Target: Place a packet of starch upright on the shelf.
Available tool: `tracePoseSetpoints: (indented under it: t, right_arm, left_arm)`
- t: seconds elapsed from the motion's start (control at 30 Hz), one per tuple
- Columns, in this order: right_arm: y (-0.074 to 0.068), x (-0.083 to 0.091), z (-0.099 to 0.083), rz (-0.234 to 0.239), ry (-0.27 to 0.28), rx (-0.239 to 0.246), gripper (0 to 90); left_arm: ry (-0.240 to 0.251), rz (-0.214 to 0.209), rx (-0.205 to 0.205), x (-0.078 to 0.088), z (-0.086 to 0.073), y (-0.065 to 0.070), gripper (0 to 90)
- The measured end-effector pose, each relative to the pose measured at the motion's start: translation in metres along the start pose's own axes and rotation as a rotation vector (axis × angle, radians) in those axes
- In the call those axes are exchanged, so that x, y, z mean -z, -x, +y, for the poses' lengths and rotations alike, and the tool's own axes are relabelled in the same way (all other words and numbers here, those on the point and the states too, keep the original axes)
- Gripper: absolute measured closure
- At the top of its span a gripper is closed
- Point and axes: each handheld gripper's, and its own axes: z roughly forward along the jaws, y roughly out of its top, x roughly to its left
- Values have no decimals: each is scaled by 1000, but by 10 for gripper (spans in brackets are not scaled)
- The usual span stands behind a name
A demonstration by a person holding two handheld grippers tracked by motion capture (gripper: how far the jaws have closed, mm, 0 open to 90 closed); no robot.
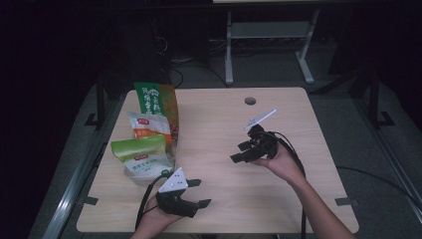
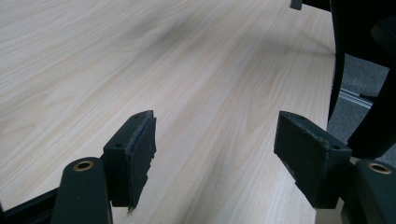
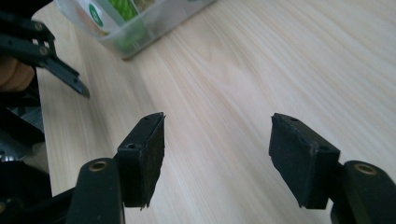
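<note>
Two grippers (image 1: 198, 191) (image 1: 241, 152), three snack bags (image 1: 144, 154), one table (image 1: 259, 199)

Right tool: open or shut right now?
Open. The right tool has its jaws wide apart in its own view, with bare table between them and nothing gripped.

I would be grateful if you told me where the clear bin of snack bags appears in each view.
High view: the clear bin sits at the left of the table, beyond the left gripper.
Left gripper view: not in the picture.
Right gripper view: the bin lies at the top left.
Shared landmark: the light wood tabletop.
</note>
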Motion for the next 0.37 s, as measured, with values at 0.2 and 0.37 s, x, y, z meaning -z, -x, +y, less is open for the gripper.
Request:
tracePoseSetpoints:
  t: [0.2,0.37]
  right_arm:
    - [4,5,-22,-6,1,-44,345]
    - [1,8,-39,-10,25,-63,326]
  left_arm:
    - [1,-4,6,-1,0,1,291]
    - [1,-5,3,-1,0,1,291]
